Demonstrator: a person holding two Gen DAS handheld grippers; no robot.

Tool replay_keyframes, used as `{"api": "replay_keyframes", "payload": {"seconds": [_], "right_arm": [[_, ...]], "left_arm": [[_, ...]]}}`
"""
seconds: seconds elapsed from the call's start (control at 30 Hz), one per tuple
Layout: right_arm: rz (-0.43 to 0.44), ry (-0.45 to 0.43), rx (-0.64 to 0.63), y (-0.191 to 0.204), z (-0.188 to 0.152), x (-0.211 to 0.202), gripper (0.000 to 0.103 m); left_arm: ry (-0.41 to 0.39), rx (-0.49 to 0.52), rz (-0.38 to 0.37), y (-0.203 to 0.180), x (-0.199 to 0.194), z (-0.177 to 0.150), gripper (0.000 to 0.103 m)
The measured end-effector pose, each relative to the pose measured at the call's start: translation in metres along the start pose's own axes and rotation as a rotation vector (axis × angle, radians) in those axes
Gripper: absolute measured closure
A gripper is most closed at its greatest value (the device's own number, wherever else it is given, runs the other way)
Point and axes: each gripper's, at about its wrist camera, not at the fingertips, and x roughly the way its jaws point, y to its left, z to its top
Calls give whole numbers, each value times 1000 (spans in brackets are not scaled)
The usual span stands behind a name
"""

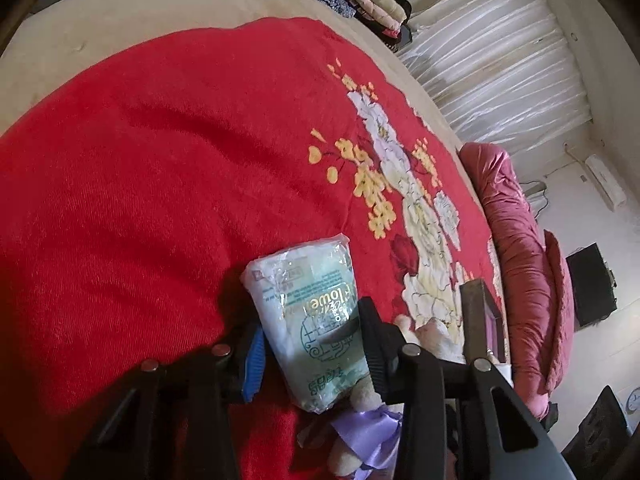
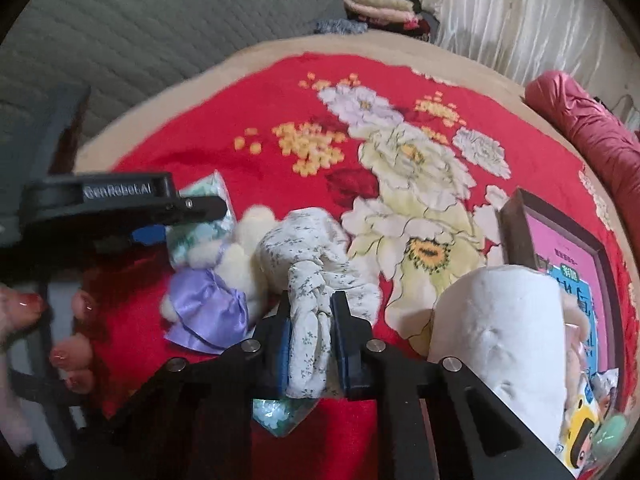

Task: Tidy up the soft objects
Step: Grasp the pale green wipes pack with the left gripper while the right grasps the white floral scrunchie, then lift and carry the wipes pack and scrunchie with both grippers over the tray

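- Nearest the right wrist camera, the right gripper has its two black jaws pressed tight on a bunched white cloth with a small floral print. The cloth trails forward onto a red blanket printed with large pale flowers.
- Just left of the cloth lies a cream plush toy in a lilac satin dress, touching it.
- A white paper roll stands upright at the right, in front of a dark wooden box holding colourful picture books.
- In the left wrist view, the left gripper clamps a plastic-wrapped tissue pack from both sides. The pack sits against the blanket, beside the plush toy.
- A hand with red-painted nails holds the left gripper's handle at the left edge of the right wrist view.
- A crumpled pink quilt lies along the far edge of the bed.
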Motion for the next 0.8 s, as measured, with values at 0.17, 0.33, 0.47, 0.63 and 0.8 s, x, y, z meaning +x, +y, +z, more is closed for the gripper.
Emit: {"api": "replay_keyframes", "payload": {"seconds": [0.17,0.33,0.47,0.63,0.8], "right_arm": [[22,-88,33,-6,-1,-25,86],[16,-161,46,-12,-1,-52,86],[-1,-208,64,-23,-2,-72,86],[-8,-245,101,-36,-8,-91,86],[-23,-281,137,-52,-18,-113,86]], "left_arm": [[-43,19,-33,-4,-11,3,61],[-133,112,-65,-24,-36,4,61],[-196,198,-95,-46,-57,-2,61],[-218,284,-92,-73,-73,-18,61],[-222,362,-76,-97,-86,-36,61]]}}
